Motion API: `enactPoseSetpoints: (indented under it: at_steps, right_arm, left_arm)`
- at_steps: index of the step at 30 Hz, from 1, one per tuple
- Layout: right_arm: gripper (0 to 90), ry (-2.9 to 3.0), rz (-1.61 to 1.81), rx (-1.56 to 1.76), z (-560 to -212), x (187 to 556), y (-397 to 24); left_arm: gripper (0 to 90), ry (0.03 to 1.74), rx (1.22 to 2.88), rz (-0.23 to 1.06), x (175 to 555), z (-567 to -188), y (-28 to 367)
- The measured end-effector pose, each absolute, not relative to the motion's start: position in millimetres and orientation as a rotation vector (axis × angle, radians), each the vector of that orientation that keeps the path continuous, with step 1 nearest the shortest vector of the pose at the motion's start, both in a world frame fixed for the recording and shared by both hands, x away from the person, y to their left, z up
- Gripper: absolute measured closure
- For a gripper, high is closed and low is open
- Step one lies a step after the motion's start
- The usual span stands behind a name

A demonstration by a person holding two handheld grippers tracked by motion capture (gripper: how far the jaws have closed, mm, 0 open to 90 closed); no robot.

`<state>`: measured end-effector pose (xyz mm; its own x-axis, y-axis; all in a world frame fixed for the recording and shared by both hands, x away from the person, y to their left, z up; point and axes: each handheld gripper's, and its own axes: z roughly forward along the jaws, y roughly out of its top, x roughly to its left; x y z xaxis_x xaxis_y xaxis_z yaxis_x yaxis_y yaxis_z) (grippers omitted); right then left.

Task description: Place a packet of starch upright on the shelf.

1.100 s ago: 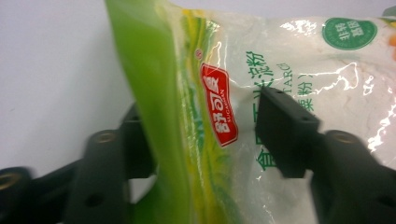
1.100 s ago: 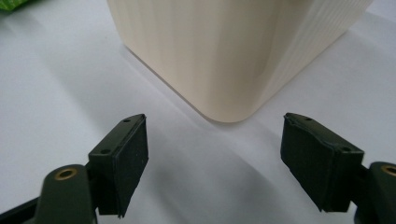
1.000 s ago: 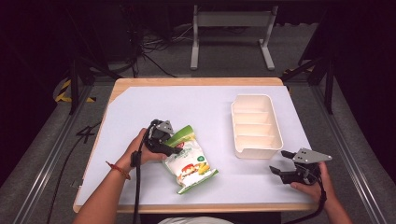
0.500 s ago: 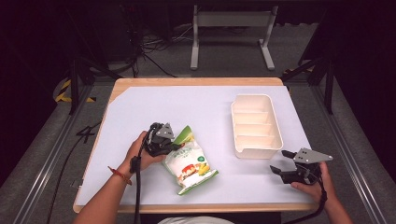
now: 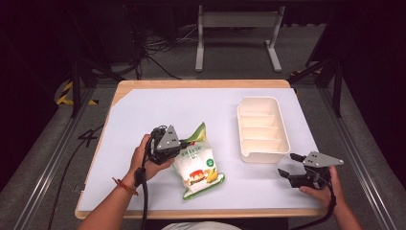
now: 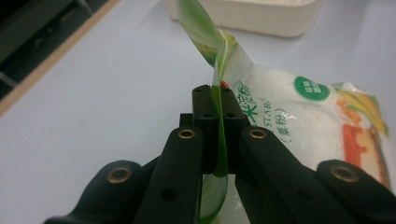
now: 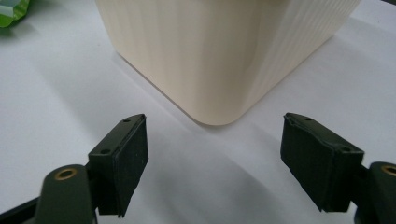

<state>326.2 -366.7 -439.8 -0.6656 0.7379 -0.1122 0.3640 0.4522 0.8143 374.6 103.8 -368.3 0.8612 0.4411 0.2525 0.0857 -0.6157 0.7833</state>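
A white and green snack bag [image 5: 198, 165] lies on the white table cover, left of centre, with its green top flap raised. My left gripper [image 5: 184, 142] is shut on that flap; in the left gripper view the green edge of the bag [image 6: 289, 116] runs upright between the closed pads of the left gripper [image 6: 217, 100]. A cream tray with several compartments [image 5: 262, 151] stands at the right. My right gripper [image 5: 287, 164] rests near the table's front right, open and holding nothing. In the right gripper view the right gripper [image 7: 215, 163] faces a corner of the tray [image 7: 210, 46], a short way off.
The white cover [image 5: 158, 110] spans most of the wooden table, whose edge shows at the back and left. A metal stand [image 5: 237, 33] and cables lie on the dark floor beyond the table.
My left gripper has closed on the bag's green top flap and risen a little, pulling that end up off the table. The right gripper has not moved.
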Motion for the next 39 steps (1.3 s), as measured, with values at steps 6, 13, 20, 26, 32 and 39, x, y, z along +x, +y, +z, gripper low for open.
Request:
enactPoseSetpoints:
  at_steps: [6, 13, 20, 26, 32, 39]
  right_arm:
    - [23.2, 2.251, 1.101, 0.922, -439.4, 326.0, -366.9]
    - [23.2, 2.256, 1.100, 0.915, -439.9, 326.4, -365.6]
    - [23.2, 2.221, 1.100, 0.888, -434.6, 321.9, -363.4]
    - [23.2, 2.205, 1.120, 0.879, -432.2, 320.3, -363.6]
    - [23.2, 2.208, 1.120, 0.882, -432.6, 320.5, -364.5]
    - [23.2, 2.210, 1.121, 0.889, -433.4, 321.1, -365.2]
  left_arm:
    - [89.5, 0.326, 2.157, 0.621, 365.1, -358.9, 101.0]
    - [89.6, 0.316, 2.118, 0.735, 363.8, -348.9, 97.2]
    - [89.6, 0.315, 2.114, 0.747, 376.4, -338.9, 90.6]
    - [89.6, 0.318, 2.091, 0.753, 391.4, -326.7, 87.6]
    - [89.6, 0.308, 2.057, 0.740, 408.7, -310.9, 80.1]
    - [89.6, 0.269, 2.036, 0.717, 426.2, -291.3, 58.3]
